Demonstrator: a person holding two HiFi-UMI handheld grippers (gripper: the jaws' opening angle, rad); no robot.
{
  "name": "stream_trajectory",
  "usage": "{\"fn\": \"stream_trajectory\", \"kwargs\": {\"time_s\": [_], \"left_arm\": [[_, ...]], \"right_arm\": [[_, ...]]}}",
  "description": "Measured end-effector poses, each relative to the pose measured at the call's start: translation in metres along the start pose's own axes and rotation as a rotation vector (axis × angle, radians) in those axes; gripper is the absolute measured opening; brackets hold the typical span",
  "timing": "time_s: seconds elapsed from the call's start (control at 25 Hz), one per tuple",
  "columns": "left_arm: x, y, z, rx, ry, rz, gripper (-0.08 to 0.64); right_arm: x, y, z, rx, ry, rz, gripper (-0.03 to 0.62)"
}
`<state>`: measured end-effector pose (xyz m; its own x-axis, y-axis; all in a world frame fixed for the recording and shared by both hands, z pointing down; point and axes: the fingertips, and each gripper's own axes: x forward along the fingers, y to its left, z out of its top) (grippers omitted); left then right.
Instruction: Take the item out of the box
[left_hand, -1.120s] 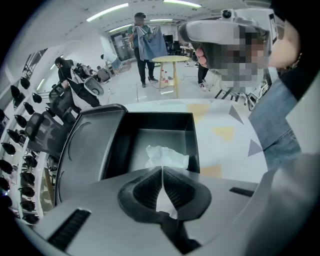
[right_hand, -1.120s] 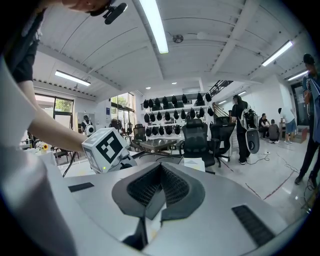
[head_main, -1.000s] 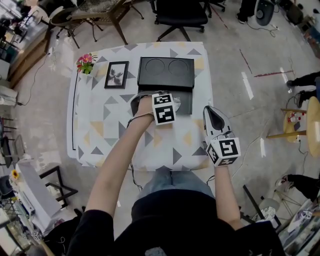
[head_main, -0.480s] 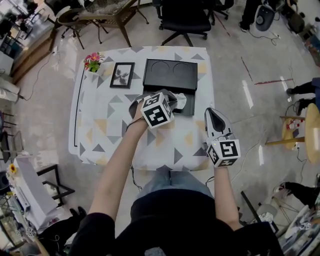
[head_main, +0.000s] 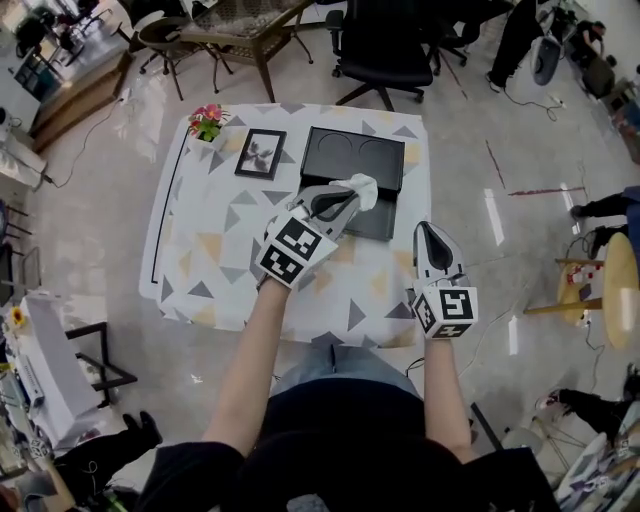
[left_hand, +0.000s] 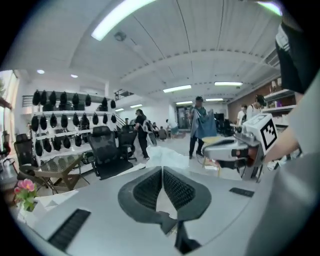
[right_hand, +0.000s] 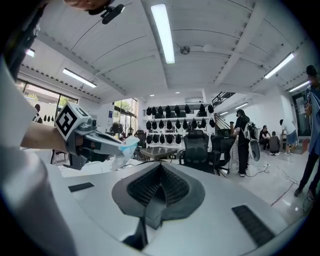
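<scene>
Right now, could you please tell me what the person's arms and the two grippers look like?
Both the left gripper and right gripper are pale grey, tapering shells whose tongs carry dark ribbed pads. Each bears a white cube with black square markers. The person wears a black short-sleeved top; the forearms are bare.

left gripper (head_main: 341, 198): grips white item (head_main: 364, 187) | over black box (head_main: 335, 150) | right gripper (head_main: 431, 231): beside box

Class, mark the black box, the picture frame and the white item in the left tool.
black box (head_main: 355, 150), head view, between its round recesses.
picture frame (head_main: 260, 155), head view, its middle.
white item (head_main: 365, 190), head view, its free end.
</scene>
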<state>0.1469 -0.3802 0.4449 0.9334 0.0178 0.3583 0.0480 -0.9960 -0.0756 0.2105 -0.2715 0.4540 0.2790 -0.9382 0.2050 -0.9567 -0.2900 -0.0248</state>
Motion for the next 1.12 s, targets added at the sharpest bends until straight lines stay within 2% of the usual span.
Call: {"fn": "stream_trajectory", "kwargs": {"time_s": [0.08, 0.16, 0.4, 0.72, 0.92, 1.12], "left_arm": [[-0.016, 0.004, 0.012, -0.038, -0.091, 0.061, 0.026], [-0.031, 0.005, 0.020, -0.044, -0.161, 0.120, 0.026], [-0.067, 0.008, 0.025, -0.043, -0.300, 0.283, 0.026], [-0.091, 0.013, 0.011, -0.048, -0.381, 0.428, 0.026], [-0.093, 0.014, -0.004, -0.048, -0.338, 0.455, 0.026], [-0.096, 0.014, -0.005, -0.076, -0.359, 0.465, 0.026]], "right_arm": [[-0.002, 0.004, 0.004, -0.009, -0.015, 0.001, 0.003], [-0.004, 0.007, 0.009, -0.016, -0.031, -0.003, 0.003], [-0.008, 0.012, 0.018, -0.028, -0.074, -0.018, 0.003], [-0.008, 0.025, 0.014, -0.059, -0.087, 0.001, 0.003], [-0.006, 0.029, 0.010, -0.057, -0.088, 0.002, 0.002], [-0.004, 0.031, 0.008, -0.068, -0.088, 0.012, 0.002]]}}
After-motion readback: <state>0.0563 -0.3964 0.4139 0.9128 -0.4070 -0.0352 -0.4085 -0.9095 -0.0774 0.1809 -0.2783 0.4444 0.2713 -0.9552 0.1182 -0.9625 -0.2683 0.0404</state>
